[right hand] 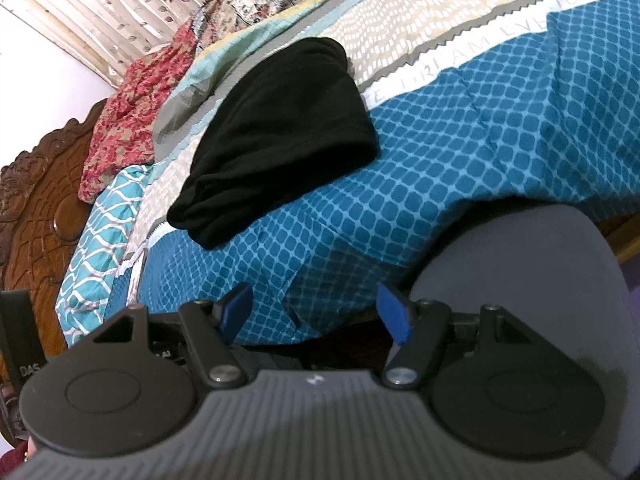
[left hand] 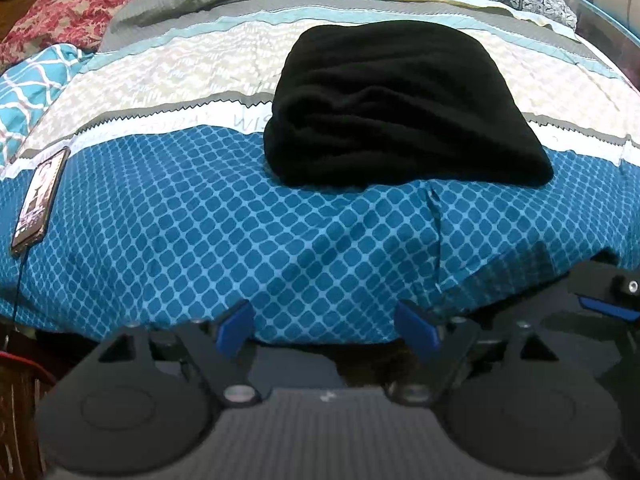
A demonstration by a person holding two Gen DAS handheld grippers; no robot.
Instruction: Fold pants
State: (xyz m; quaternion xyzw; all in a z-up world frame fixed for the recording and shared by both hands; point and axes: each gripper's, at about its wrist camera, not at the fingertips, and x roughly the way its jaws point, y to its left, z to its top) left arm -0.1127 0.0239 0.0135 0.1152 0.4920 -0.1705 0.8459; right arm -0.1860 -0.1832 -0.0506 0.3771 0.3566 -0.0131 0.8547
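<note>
On the blue diamond-patterned bedspread (left hand: 240, 220) the black fleece pants (left hand: 400, 112) lie folded in a compact bundle, near a phone (left hand: 38, 200), while left gripper (left hand: 326, 330) and right gripper (right hand: 316, 312) hover apart from it, jaws spread, empty.

Both wrist views near bed edge, sharing folded pants (left hand: 404, 108)

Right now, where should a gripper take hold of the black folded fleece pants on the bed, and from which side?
Grip the black folded fleece pants at the thick rolled edge facing the grippers, coming in low over the blue patterned bedspread. That edge bulges in stacked layers, so open jaws could probably close around it. The left gripper and the right gripper are open and empty.
</note>
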